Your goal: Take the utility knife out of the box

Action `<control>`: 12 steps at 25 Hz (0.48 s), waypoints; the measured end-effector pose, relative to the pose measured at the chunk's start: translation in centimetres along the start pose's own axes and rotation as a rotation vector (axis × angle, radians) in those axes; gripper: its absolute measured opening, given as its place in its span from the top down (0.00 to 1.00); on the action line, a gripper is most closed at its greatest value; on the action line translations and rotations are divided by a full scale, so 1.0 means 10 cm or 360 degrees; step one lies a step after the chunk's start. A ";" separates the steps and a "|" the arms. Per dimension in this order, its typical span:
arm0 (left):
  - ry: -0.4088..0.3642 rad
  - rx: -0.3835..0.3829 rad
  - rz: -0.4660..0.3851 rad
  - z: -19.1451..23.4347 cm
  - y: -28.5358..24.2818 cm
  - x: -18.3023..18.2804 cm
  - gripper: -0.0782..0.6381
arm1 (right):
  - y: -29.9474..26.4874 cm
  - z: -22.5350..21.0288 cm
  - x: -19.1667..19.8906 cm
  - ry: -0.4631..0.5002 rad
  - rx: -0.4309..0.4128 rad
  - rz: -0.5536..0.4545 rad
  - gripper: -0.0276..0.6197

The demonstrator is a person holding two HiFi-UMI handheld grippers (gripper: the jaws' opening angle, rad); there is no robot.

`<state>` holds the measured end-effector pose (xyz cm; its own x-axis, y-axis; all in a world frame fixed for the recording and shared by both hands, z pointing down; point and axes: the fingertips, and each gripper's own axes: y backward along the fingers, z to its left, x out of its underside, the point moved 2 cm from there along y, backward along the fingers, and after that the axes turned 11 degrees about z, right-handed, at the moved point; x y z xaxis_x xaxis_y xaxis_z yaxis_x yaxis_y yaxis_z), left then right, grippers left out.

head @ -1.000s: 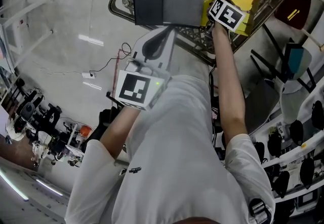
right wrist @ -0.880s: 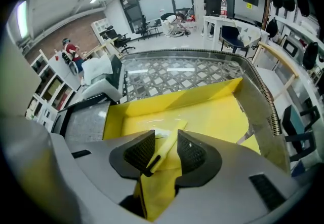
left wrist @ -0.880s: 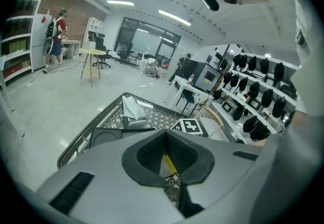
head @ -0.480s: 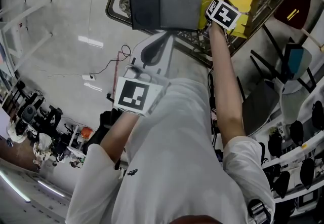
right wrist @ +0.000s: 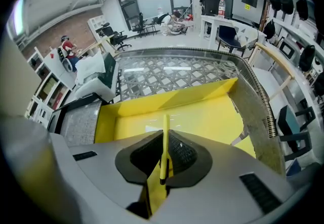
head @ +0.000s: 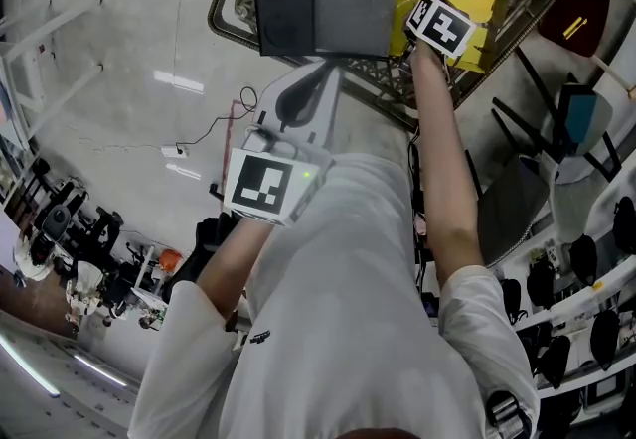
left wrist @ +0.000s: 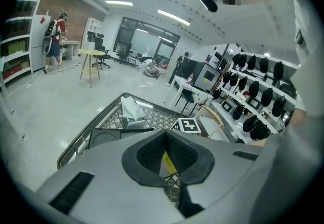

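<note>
A wire cart (head: 221, 8) stands on a pale concrete floor (head: 119, 50) in a big workroom lit by ceiling strip lights (left wrist: 172, 16). Wall racks (left wrist: 263, 111) on one side carry rows of black gear. One stool (left wrist: 91, 58) stands out on the open floor, and one person (left wrist: 53, 40) stands by the far shelves. Two boxes lie in the cart: one yellow box (right wrist: 192, 116), open at the top, and one dark box (head: 323, 5) just beside it. The one knife (right wrist: 165, 137), slim and yellow, is seen edge-on, clamped upright between the jaws of the right gripper (right wrist: 163, 167) over the yellow box's inside. The left gripper (left wrist: 167, 159) hangs near the cart's rim, its jaws drawn together with nothing in them.
</note>
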<state>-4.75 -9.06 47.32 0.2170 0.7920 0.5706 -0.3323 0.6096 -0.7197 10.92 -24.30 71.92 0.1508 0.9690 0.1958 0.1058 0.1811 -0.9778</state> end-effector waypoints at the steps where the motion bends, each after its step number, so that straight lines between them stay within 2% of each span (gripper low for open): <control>1: -0.0007 0.0002 -0.0005 0.00 0.01 0.01 0.89 | 0.02 0.00 0.00 0.0002 -0.0014 -0.0007 0.92; 12: -0.0061 0.0036 -0.0081 -0.17 0.20 -0.05 0.89 | 0.57 0.05 -0.06 0.0075 -0.0178 -0.0178 0.93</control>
<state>-3.96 -8.22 44.92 0.1990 0.7579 0.6213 -0.3426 0.6478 -0.6804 10.99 -23.76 66.20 0.1776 0.9344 0.3087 0.2325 0.2650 -0.9358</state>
